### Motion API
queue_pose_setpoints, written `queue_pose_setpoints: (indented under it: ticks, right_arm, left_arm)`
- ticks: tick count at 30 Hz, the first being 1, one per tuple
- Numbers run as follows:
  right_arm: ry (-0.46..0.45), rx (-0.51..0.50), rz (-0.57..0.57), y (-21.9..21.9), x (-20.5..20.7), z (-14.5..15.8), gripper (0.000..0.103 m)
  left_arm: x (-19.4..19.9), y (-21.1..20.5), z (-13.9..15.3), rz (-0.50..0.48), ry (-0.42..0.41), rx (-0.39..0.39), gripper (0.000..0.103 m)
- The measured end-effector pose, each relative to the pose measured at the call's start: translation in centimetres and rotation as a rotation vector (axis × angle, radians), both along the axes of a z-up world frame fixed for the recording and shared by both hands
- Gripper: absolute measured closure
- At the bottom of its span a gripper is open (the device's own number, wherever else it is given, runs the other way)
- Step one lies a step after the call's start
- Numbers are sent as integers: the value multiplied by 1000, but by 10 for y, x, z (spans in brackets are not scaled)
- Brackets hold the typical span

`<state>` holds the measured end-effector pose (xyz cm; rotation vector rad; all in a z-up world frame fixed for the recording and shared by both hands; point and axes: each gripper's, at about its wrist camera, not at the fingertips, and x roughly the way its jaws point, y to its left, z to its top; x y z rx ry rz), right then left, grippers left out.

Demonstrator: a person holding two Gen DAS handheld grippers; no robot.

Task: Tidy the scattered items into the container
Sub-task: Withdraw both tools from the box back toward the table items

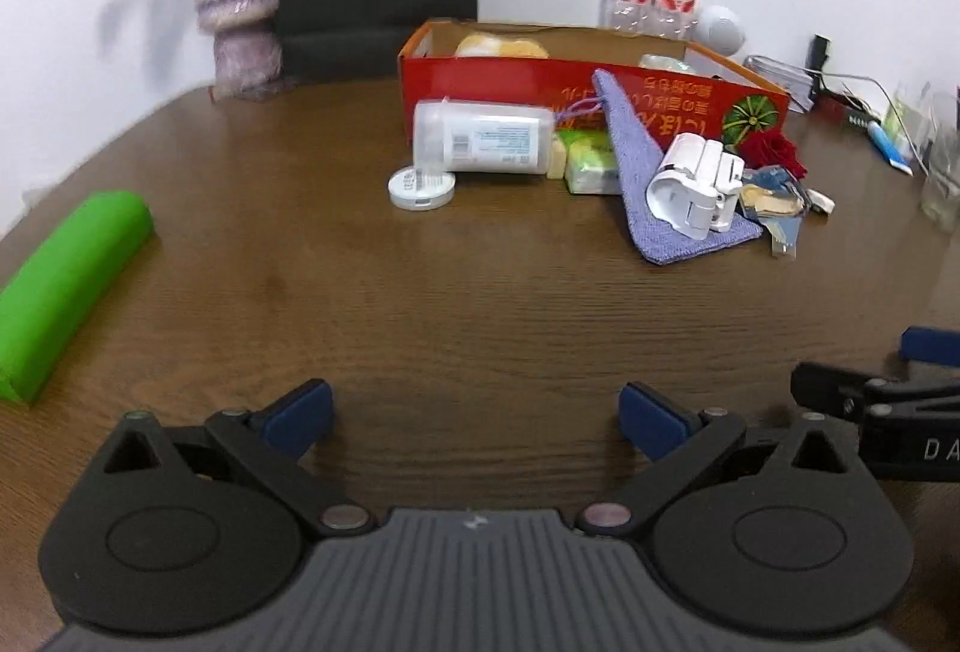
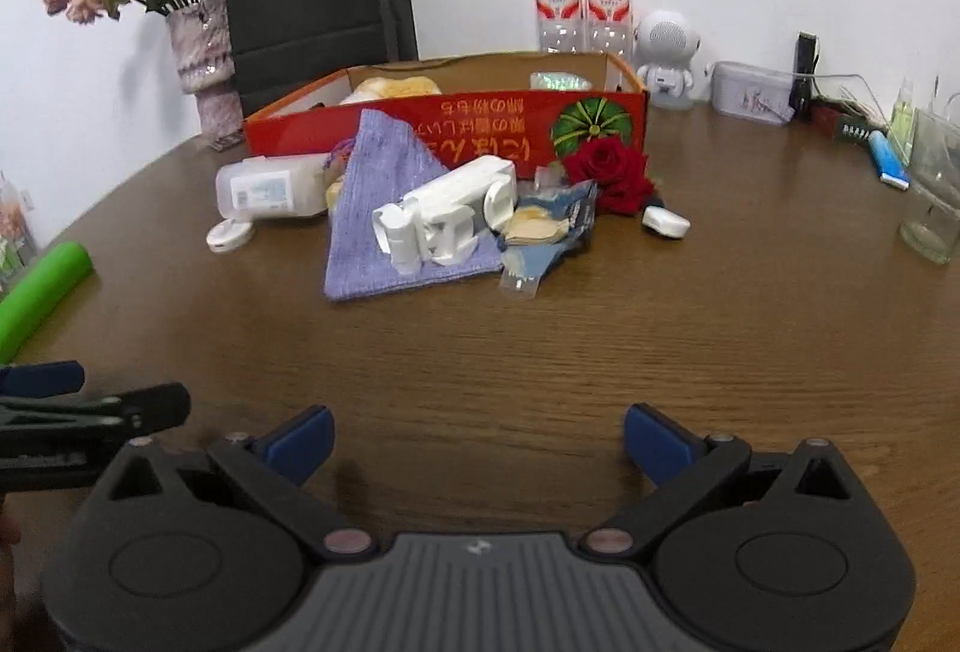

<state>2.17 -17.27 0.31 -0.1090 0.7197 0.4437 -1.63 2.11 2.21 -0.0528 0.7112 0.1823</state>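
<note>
Both grippers hang low over the near side of the wooden table (image 2: 600, 340), side by side and well short of the clutter. The left gripper (image 1: 476, 415) has its blue pads spread wide with only bare wood between them. The right gripper (image 2: 478, 442) is the same, jaws fully apart and gripping nothing.

Up ahead sits the red cardboard box (image 2: 492, 127), the container, toward the far edge of the table. Something pale and bun-like already lies inside it, though the view is too shallow to say what.

The scattered items are bunched against the box's near wall. A purple cloth (image 2: 384, 226) lies flat on the wood, its top corner leaning on the box. A white folding gadget (image 2: 447, 217) rests on that cloth. Left of it, a clear plastic bottle (image 2: 273, 187) lies on its side, and its round white cap (image 2: 229, 235) is on the table just beside it. To the right, a crumpled blue snack wrapper (image 2: 549, 226) touches the cloth's edge. A red rose (image 2: 612, 169) sits against the box's right corner, with a small white case (image 2: 665, 222) just beyond.

A green roll (image 1: 60, 286) lies near the left edge, well apart from the pile.
</note>
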Motion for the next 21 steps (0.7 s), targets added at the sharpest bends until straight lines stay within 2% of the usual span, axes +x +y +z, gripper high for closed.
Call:
queue_pose_setpoints:
  ticks: [2, 21]
  right_arm:
    - [-18, -43, 1, 5, -5, -2, 0]
    - [-22, -43, 6, 6, -2, -4, 0]
  left_arm:
    - [-2, 0, -1, -2, -5, 1, 0]
    - [-2, -4, -3, 8, -6, 5, 0]
